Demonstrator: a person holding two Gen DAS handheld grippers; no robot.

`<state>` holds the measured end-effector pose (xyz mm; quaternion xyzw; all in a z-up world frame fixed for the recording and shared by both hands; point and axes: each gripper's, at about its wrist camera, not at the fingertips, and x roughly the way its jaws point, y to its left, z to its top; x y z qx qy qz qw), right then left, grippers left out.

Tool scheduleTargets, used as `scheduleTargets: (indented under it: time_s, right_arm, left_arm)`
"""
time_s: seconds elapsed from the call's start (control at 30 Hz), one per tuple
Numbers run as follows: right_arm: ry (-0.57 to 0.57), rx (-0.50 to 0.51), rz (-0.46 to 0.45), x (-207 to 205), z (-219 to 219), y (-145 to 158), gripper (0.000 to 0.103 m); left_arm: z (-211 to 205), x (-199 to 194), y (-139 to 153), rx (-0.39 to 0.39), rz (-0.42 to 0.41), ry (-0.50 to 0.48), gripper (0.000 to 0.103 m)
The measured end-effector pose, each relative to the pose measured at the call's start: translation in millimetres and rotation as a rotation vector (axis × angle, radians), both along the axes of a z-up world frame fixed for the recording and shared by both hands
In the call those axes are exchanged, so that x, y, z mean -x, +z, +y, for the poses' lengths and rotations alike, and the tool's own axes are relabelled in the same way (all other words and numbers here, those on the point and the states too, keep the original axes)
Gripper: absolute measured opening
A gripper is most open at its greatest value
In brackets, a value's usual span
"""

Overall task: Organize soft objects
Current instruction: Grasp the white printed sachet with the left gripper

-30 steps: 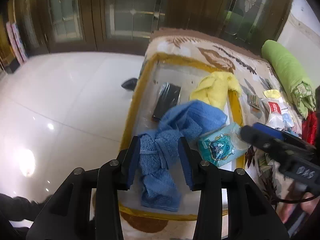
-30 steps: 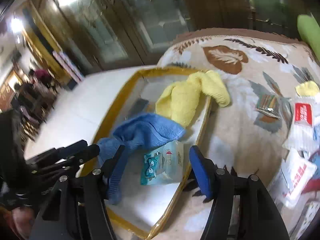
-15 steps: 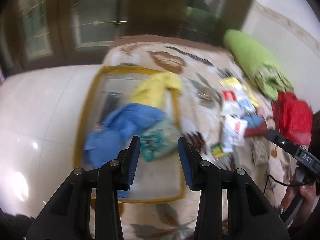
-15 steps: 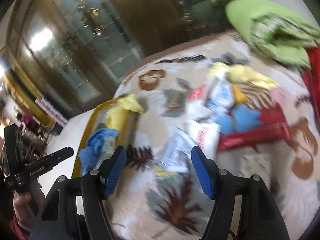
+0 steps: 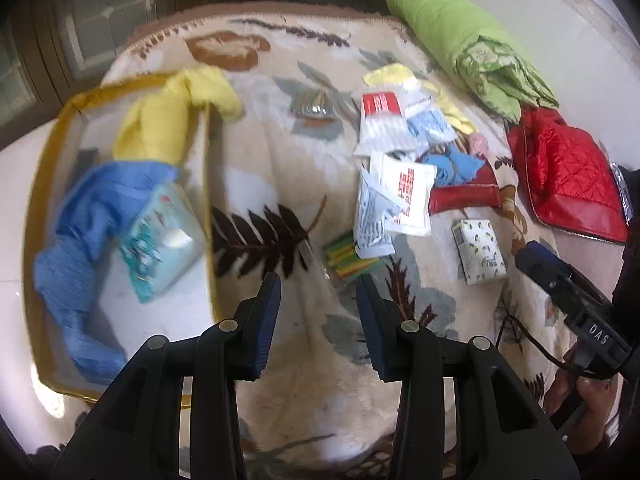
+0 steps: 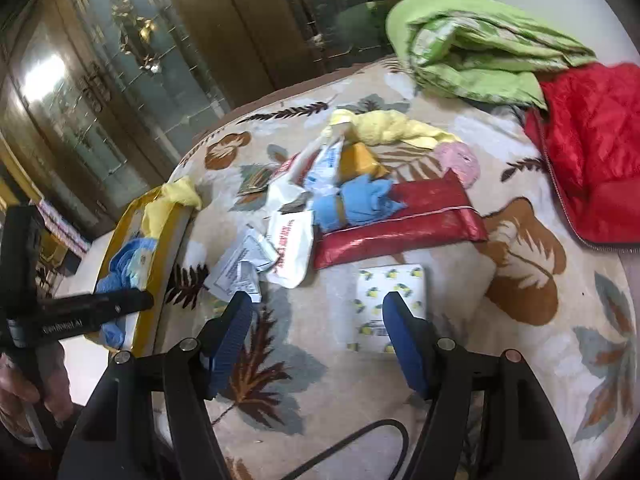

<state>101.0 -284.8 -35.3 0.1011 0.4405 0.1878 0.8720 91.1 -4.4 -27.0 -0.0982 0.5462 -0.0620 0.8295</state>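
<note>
A: Which step now?
B: Fetching the next item. Both grippers are released and empty: left gripper, right gripper. The tissue pack lies on the blanket, touching the right one's right finger.
A: Next?
B: I think centre, clamp it, carry it to the bin.

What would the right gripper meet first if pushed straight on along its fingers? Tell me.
Probably the leaf-patterned blanket itself: nothing lies squarely between the open right gripper's fingers. The lemon-print tissue pack sits just off line, by one finger; depth is unclear.
</note>
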Motion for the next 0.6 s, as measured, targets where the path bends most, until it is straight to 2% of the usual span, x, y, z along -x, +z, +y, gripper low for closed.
scheduleTargets:
  time_s: [0.17, 0.23, 0.33, 0.37, 0.4, 0.43, 0.5, 0.53, 0.6]
  right_arm:
    - [-0.023, 0.053, 0.003, -1.3, -7.5, -7.2, 0.068]
    - [-0.027, 0.064, 0.016, -2.0, -7.8, -10.9, 0.068]
    - [-0.035, 0.119, 0.023, -4.4, -3.8, -18.5, 0.068]
    - [-0.034, 0.137, 0.031, -6.4, -1.4, -21.1, 0.068]
    - [-0.034, 0.152, 0.04, -9.1, 1.0, -23.9, 0.068]
    - [-0.036, 0.158, 0.047, -11.1, 2.8, -26.1, 0.068]
    - [-0.041, 0.165, 0.062, -15.0, 7.2, -30.4, 0.068]
    - [-0.044, 0.179, 0.065, -16.6, 9.9, -31.8, 0.068]
    - [-0.043, 0.226, 0.062, -19.4, 16.6, -33.6, 0.068]
  left_arm:
    - [-5.5, -1.2, -8.7, 0.054, -0.002, -0.026, 0.039]
    - [-8.5, 2.0, -8.5, 0.091, -0.058, -0.068, 0.039]
    - [-8.5, 7.8, -4.6, 0.159, -0.188, -0.127, 0.039]
    - [-9.5, 6.9, -3.0, 0.163, -0.215, -0.151, 0.042]
    - [-11.8, 2.3, -3.1, 0.136, -0.206, -0.159, 0.054]
    - [-13.9, -4.1, -3.9, 0.111, -0.185, -0.153, 0.056]
    - [-16.4, -17.9, -4.8, 0.151, -0.159, -0.151, 0.058]
    - [-18.6, -25.9, -6.3, 0.163, -0.134, -0.152, 0.063]
    - [-27.4, -42.8, -12.2, 0.12, -0.088, -0.151, 0.066]
